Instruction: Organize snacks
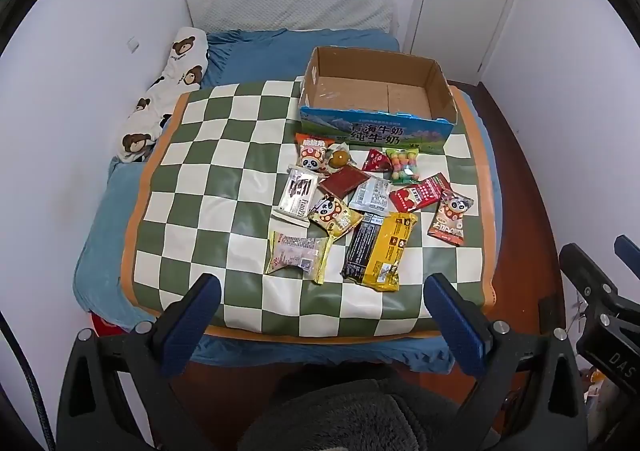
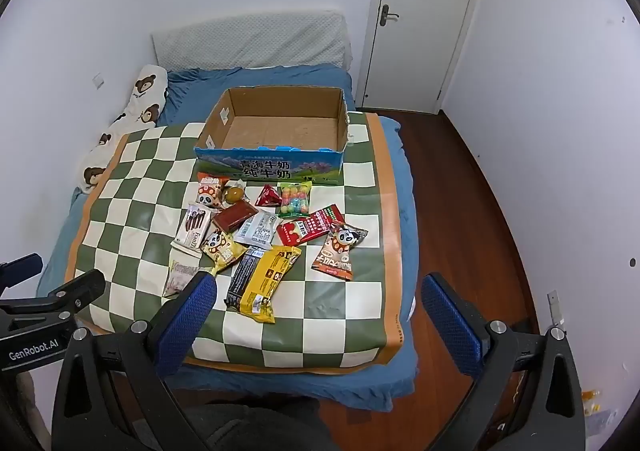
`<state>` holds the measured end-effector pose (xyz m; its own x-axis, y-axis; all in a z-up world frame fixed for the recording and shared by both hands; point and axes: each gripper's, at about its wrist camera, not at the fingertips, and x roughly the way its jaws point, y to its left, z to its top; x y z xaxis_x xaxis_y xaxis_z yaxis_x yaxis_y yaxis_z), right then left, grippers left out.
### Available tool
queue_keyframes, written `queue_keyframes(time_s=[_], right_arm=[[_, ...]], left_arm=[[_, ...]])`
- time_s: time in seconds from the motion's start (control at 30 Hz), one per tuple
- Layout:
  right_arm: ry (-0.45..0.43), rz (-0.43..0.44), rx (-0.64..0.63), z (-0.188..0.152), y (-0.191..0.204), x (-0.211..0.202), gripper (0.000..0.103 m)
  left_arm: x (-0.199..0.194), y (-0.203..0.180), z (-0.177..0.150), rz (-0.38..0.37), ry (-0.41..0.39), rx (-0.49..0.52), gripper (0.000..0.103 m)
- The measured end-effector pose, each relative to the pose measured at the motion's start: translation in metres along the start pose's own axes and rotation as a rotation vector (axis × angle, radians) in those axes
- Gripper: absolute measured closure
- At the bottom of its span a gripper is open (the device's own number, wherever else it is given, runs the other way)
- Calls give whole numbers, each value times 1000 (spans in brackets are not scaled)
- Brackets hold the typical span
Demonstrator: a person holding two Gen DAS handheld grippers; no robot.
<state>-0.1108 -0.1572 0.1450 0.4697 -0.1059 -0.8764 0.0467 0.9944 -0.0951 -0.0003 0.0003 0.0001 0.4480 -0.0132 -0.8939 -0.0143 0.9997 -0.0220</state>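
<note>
Several snack packets lie in a loose pile on a green-and-cream checkered mat (image 1: 224, 155) (image 2: 140, 187) spread over a bed. Among them are a yellow packet (image 1: 390, 251) (image 2: 266, 279), a red packet (image 1: 420, 193) (image 2: 310, 229), a bag of coloured candy balls (image 1: 403, 165) (image 2: 295, 200) and panda-print packets (image 1: 450, 217) (image 2: 340, 249). Behind the pile stands an empty cardboard box (image 1: 374, 91) (image 2: 280, 123) with a blue printed front. My left gripper (image 1: 320, 293) hovers open over the mat's near edge, nothing between its blue pads. My right gripper (image 2: 320, 291) is open too, held above the near right part of the mat.
The bed has a blue sheet (image 1: 256, 51), a bear-print pillow (image 1: 168, 91) along the left wall and a white headboard cushion (image 1: 292, 7). A shut white door (image 2: 424, 19) stands at the back right. Dark wooden floor (image 2: 472, 211) runs along the bed's right side.
</note>
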Motion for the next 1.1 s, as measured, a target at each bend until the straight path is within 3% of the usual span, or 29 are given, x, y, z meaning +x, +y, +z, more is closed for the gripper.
queue_keyframes(time_s=[1.1], right_arm=[[-19, 7, 2, 4, 0, -10, 0]], left_arm=[[-6, -8, 8, -9, -6, -1, 0]])
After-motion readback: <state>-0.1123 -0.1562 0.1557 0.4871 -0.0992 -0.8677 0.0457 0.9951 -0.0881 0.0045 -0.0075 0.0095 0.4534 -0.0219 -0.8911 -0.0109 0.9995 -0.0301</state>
